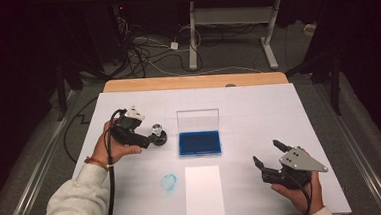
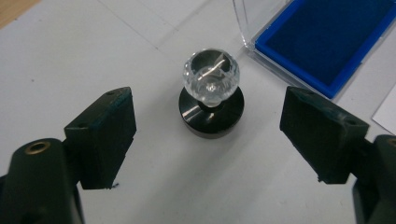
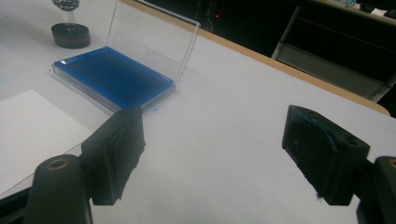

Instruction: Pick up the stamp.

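A stamp with a round black base and a clear faceted knob stands upright on the white table, left of a blue ink pad whose clear lid is raised. My left gripper is beside the stamp. In the left gripper view the stamp stands just ahead of the left gripper, whose jaws are wide apart and touch nothing. My right gripper hovers open at the front right, and in its own view the right gripper looks toward the ink pad and the stamp.
A white sheet of paper lies at the front middle, with a faint blue stamp mark on the table to its left. The wooden back edge borders the white surface. Cables and a desk frame are on the floor beyond.
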Motion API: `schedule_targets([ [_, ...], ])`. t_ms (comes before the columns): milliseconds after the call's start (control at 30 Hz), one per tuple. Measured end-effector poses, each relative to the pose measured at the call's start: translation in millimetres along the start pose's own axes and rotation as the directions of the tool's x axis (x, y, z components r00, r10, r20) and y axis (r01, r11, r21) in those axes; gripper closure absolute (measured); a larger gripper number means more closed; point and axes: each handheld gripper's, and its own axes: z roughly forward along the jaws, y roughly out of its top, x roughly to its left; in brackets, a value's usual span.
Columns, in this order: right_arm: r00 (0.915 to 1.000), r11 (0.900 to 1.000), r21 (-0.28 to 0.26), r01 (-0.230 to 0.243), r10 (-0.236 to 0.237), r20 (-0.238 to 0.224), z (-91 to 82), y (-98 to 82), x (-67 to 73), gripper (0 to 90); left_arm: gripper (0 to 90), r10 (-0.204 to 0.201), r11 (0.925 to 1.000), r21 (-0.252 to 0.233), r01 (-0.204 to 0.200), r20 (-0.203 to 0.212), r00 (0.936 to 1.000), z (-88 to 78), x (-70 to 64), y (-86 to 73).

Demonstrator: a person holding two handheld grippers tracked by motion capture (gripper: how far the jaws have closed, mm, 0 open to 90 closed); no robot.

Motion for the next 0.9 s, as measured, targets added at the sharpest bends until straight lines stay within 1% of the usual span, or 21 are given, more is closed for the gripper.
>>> schedule_targets([
  [33,1.0,1.0,0.0,0.0,0.0,0.0,0.0,0.0,0.0,21.6,18.4,-0.001,0.9998,0.019,0.001,0.005,1.0,4.1,0.7,3.5],
  [67,1.0,1.0,0.001,-0.002,0.002,0.002,0.4,-0.1,0.2,21.5,19.9,0.011,0.9992,0.038,-0.012,0.009,0.9999,8.1,1.3,6.8],
  [133,1.0,1.0,0.001,-0.003,0.003,0.005,0.6,-0.4,0.3,21.4,20.9,0.014,0.9982,0.058,-0.016,0.031,0.9994,14.4,1.9,13.0],
  [167,1.0,1.0,0.002,-0.002,0.002,0.004,0.9,-0.6,0.0,21.4,21.0,0.027,0.9966,0.077,-0.03,0.034,0.999,19.0,1.2,18.9],
  [233,1.0,1.0,0.005,-0.001,0.001,0.004,1.3,-1.0,-0.5,21.4,22.3,0.026,0.9959,0.086,-0.029,0.037,0.999,21.4,0.9,21.2],
  [300,1.0,1.0,0.008,-0.001,0.001,0.004,1.3,-1.4,-0.7,21.4,25.0,0.031,0.9947,0.098,-0.033,0.026,0.9992,25.9,1.5,24.3],
  [367,1.0,1.0,0.009,-0.002,0.002,0.005,1.2,-1.5,-0.8,21.4,29.1,0.029,0.9929,0.114,-0.033,0.042,0.9987,29.8,3.6,25.5],
  [400,1.0,1.0,0.009,-0.002,0.002,0.005,1.2,-1.5,-0.8,21.4,29.1,0.018,0.9925,0.12,-0.023,0.047,0.9987,31.7,4.3,25.4],
  [433,1.0,1.0,0.009,-0.004,0.004,0.005,1.2,-1.6,-0.9,21.4,30.5,0.017,0.9915,0.128,-0.022,0.046,0.9988,33.6,5.2,25.3],
  [467,1.0,1.0,0.007,0.0,0.0,0.004,1.2,-1.8,-1.8,21.3,32.3,0.011,0.991,0.133,-0.016,0.045,0.9989,35.1,5.5,25.1],
  [533,1.0,1.0,0.007,0.001,-0.001,0.007,1.4,-2.0,-2.2,21.3,34.5,0.002,0.9926,0.121,-0.009,0.055,0.9985,35.9,6.8,24.7],
  [567,1.0,1.0,0.007,0.002,-0.002,0.007,1.8,-2.0,-2.4,21.3,35.3,0.004,0.9924,0.123,-0.011,0.056,0.9984,36.2,6.9,24.9],
  [600,1.0,1.0,0.007,0.002,-0.002,0.007,1.8,-2.0,-2.4,21.3,35.3,0.008,0.9925,0.121,-0.014,0.047,0.9988,36.2,6.7,25.1],
  [633,1.0,1.0,0.011,0.007,-0.007,0.006,2.1,-2.2,-2.1,21.4,38.9,0.006,0.9941,0.108,-0.01,0.042,0.9991,35.4,7.2,25.5],
  [667,1.0,1.0,0.013,0.004,-0.005,0.007,2.2,-2.3,-1.6,21.4,40.8,0.006,0.9941,0.108,-0.01,0.042,0.9991,35.4,7.2,25.5],
  [700,1.0,1.0,0.016,0.005,-0.005,0.006,2.5,-2.2,-1.2,21.4,43.6,0.006,0.9937,0.112,-0.01,0.039,0.9992,35.1,7.4,25.7],
  [800,0.9999,1.0,0.019,0.012,-0.012,0.007,2.6,-2.3,-1.1,21.6,45.7,0.018,0.9909,0.133,-0.024,0.044,0.9989,36.9,6.1,25.5],
  [833,0.9999,1.0,0.019,0.011,-0.011,0.008,2.7,-2.3,-1.1,21.7,47.5,0.023,0.9899,0.139,-0.027,0.037,0.9991,37.5,5.5,25.8],
  [900,0.9999,1.0,0.016,0.008,-0.008,0.007,2.6,-2.1,-1.2,21.8,48.2,0.024,0.9893,0.143,-0.028,0.03,0.9993,38.0,4.7,26.5],
])
